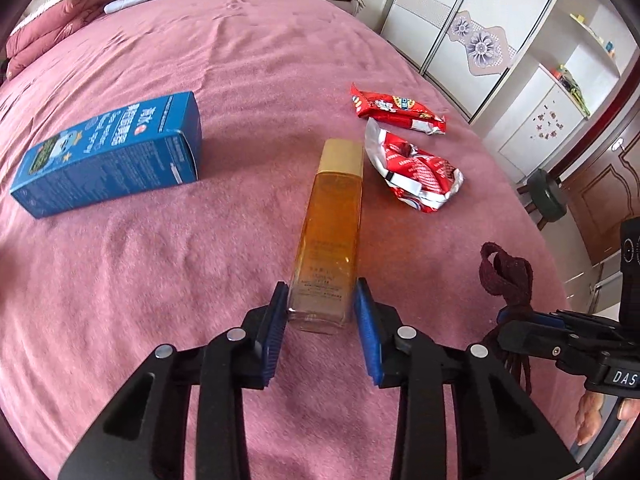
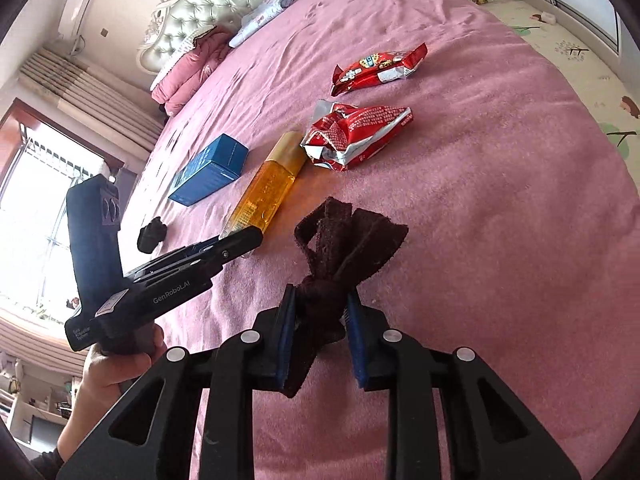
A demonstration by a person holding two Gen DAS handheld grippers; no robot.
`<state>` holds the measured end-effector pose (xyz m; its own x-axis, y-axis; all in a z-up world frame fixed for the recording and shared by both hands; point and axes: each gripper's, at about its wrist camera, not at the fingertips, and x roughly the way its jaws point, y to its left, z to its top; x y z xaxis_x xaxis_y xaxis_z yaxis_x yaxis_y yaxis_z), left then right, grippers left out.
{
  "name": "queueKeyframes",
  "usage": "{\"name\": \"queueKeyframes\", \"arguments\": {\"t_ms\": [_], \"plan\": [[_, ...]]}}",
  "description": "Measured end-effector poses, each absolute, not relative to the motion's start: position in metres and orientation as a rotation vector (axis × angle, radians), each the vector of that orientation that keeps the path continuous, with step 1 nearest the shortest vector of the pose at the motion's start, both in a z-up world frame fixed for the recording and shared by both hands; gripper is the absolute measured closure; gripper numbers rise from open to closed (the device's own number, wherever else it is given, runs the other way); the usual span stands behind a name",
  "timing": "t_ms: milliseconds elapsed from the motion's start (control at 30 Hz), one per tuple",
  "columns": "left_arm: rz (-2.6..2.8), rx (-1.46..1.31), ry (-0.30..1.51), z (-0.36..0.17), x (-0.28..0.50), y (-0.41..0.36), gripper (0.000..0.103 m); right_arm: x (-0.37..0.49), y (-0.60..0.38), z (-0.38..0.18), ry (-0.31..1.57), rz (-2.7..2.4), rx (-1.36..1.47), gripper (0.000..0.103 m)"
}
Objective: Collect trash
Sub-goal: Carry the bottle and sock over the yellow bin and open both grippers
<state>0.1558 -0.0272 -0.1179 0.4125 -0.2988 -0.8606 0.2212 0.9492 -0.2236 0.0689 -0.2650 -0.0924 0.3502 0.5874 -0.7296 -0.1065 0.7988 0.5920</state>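
My left gripper (image 1: 321, 308) sits low over the pink bed (image 1: 200, 260), blue pads either side of the base of the amber bottle (image 1: 330, 236); left pad looks touching the glass, right pad just beside it with a thin gap, so jaws are closing-width around it but I cannot tell if it is truly clamped. Bottle lies flat on the bedspread, gold cap (image 1: 342, 155) pointing away from me. Blue carton (image 1: 110, 154) lies on its side to the left, well apart from the bottle. Crumpled red-and-silver snack bag (image 1: 416, 170) sits just right of the cap end, near but not clearly touching in this view. Flatter red snack wrapper (image 1: 396, 109) is beyond it, close to the bed edge. My right gripper (image 2: 320, 312) is clamped on a knotted dark maroon cloth (image 2: 344, 248), the knot pinched between the pads, loose ends fanning forward above the bed, tail hanging under the jaws. From the right wrist view, the left gripper body reaches to the bottle's near end; bottle (image 2: 266, 190), carton (image 2: 210, 170), crumpled bag (image 2: 356, 134) and wrapper (image 2: 376, 68) lie ahead on the bed. Folded bedding (image 2: 192, 68) and tufted headboard (image 2: 216, 4) at the far end.
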Motion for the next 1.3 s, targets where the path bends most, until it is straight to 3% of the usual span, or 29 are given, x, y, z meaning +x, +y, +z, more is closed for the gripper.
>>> {"name": "queueKeyframes", "arguments": {"t_ms": [533, 1300], "plan": [[-0.455, -0.295, 1.055, -0.098, 0.081, -0.083, 0.072, 0.03, -0.334, -0.063, 1.039, 0.434, 0.531, 0.079], [-0.662, -0.159, 1.038, -0.065, 0.107, -0.274, 0.072, 0.005, -0.515, -0.052, 0.911, 0.245, 0.603, 0.08]]}}
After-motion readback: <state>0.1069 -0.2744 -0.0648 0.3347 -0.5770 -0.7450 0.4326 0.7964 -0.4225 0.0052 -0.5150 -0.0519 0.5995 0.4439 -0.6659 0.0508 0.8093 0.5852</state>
